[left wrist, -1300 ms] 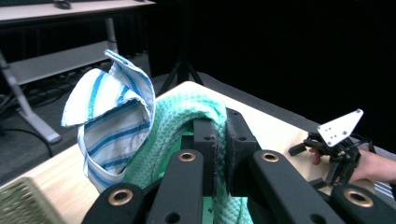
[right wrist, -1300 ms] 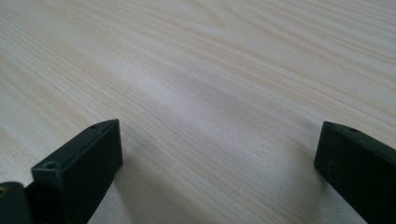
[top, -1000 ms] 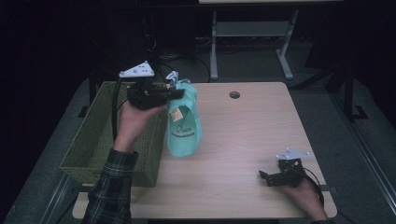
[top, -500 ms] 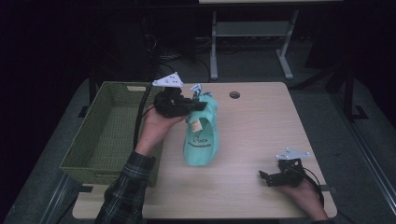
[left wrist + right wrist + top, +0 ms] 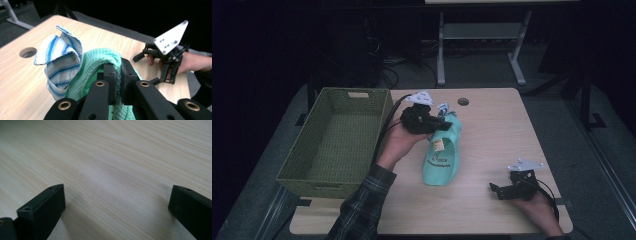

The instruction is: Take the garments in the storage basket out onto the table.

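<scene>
1. The left tool (image 5: pixel 439 123) is clamped shut on a fold of the mint-green knitted cloth (image 5: pixel 443 155); in the left gripper view the weave bunches up between the two black jaws, which stand almost together.
2. The cloth hangs from that grip and trails down onto the desk (image 5: pixel 497 130), near its middle, a little toward the left edge. Its long axis runs from the tool near the far edge toward the near edge, with the free end lying flat on the wood.
3. A blue-and-white striped cloth (image 5: pixel 60 62) sits bunched just beside the green one at the gripped end, touching it; I cannot tell whether the jaws hold it too.
4. The woven basket (image 5: pixel 337 145) stands at the desk's left edge, just beside the left hand (image 5: pixel 399 142), which is by far the nearer to the cloth.
5. The left forearm comes in from the near edge, the palm turned up under the tool and the jaws pointing across toward the right edge.
6. The right tool (image 5: pixel 497 190) rests near the desk's near right corner, well apart from the cloth, its jaws wide open on nothing, bare wood between them.
</scene>
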Tool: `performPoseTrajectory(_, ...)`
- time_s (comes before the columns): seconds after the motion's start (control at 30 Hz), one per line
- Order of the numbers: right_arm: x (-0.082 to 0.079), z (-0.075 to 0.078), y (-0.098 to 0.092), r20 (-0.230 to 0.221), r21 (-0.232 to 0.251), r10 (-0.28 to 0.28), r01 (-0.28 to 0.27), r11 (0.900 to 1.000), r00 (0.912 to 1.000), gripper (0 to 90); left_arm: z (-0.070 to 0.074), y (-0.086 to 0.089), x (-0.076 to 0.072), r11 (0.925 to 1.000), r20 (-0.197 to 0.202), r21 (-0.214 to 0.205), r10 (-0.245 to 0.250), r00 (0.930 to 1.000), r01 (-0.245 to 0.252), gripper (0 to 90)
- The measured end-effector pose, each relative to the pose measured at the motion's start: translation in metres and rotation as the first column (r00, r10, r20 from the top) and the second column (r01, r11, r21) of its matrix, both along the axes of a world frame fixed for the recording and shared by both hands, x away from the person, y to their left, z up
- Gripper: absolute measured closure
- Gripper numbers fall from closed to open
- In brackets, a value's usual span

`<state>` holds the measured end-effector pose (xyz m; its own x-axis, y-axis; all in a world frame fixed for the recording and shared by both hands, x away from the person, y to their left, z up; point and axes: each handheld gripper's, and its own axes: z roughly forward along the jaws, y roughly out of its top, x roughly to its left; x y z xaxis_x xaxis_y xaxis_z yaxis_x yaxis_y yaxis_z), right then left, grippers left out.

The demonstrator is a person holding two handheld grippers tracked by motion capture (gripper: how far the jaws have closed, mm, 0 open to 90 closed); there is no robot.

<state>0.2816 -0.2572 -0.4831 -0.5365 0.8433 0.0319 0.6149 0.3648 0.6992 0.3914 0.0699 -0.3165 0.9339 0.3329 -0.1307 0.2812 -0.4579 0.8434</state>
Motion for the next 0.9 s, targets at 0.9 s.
performPoseTrajectory(0.9,0.0,0.0,0.0,-0.003,0.001,-0.001,0.001,1.0,1.0,0.4,-0.114,-0.071,0.021,0.9786,-0.137,0.179,-0.077,0.9875,0.101,82.1)
